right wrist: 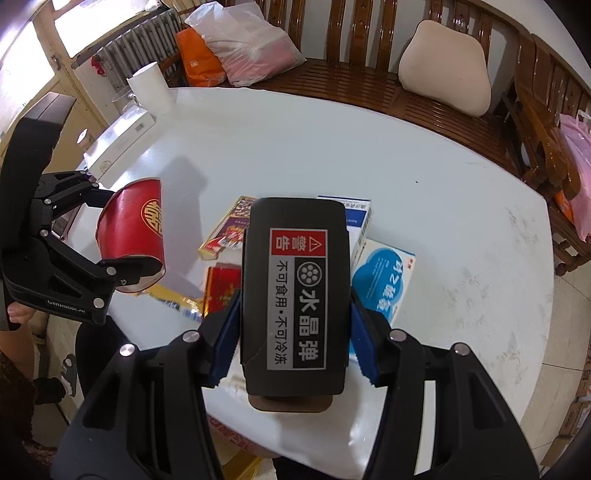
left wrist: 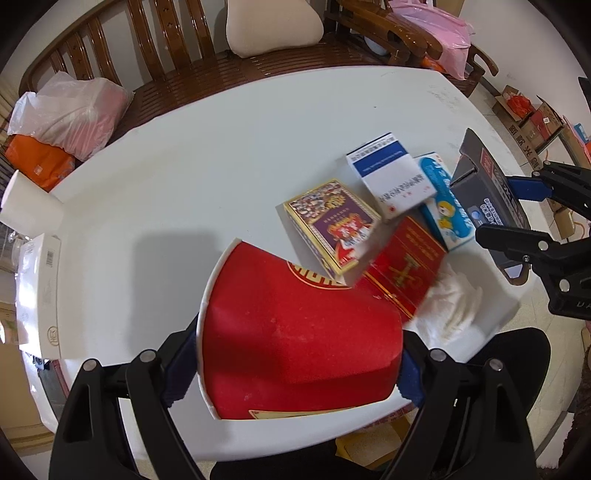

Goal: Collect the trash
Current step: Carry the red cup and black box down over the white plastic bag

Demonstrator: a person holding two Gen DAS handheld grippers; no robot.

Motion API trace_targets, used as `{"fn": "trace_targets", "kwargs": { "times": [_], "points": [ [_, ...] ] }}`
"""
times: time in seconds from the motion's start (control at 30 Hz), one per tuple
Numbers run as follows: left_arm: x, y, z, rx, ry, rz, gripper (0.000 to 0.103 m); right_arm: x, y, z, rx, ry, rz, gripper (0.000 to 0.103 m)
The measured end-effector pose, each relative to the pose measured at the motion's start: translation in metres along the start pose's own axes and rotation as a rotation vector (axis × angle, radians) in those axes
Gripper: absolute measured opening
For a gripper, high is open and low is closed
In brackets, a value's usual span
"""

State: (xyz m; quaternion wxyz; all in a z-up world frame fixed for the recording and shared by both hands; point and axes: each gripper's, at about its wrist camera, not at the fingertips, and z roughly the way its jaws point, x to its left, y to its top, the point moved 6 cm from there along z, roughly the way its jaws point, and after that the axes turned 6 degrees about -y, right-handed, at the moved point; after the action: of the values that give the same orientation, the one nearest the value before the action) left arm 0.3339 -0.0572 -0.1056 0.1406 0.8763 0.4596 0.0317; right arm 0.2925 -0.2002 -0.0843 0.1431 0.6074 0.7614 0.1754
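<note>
In the left wrist view my left gripper (left wrist: pixel 297 369) is shut on a red paper cup (left wrist: pixel 295 325) with a gold emblem. The cup is tipped on its side above the white table (left wrist: pixel 203 155). My right gripper (right wrist: pixel 294 336) is shut on a black box (right wrist: pixel 295 280) that carries a red warning label and hangs over the pile. On the table lie a gold-edged card box (left wrist: pixel 328 225), a white and blue medicine box (left wrist: pixel 391 177), a blue cartoon box (left wrist: pixel 448 214), a red pack (left wrist: pixel 406 266) and a crumpled tissue (left wrist: pixel 456 302). The right wrist view shows the left gripper (right wrist: pixel 123 230) with the cup (right wrist: pixel 136 229).
A white paper cup (left wrist: pixel 29 210) and a white carton (left wrist: pixel 37 291) sit at the table's left edge. Behind the table is a wooden bench (left wrist: pixel 192 74) with a beige cushion (left wrist: pixel 273 26) and plastic bags (left wrist: pixel 74 110). Cardboard boxes (left wrist: pixel 532 122) stand on the floor at right.
</note>
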Motion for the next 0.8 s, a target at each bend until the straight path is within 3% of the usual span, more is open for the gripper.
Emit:
{"fn": "trace_targets", "kwargs": {
  "times": [0.53,0.8],
  "points": [
    [-0.052,-0.050,-0.044,-0.054,0.001,0.052,0.083,0.034,-0.048,-0.063,-0.055,-0.025,-0.025,0.054],
    [-0.071,-0.086,-0.044,-0.051,-0.024,0.051,0.083,0.052,-0.086,-0.070,-0.041,-0.024,-0.037,0.054]
  ]
}}
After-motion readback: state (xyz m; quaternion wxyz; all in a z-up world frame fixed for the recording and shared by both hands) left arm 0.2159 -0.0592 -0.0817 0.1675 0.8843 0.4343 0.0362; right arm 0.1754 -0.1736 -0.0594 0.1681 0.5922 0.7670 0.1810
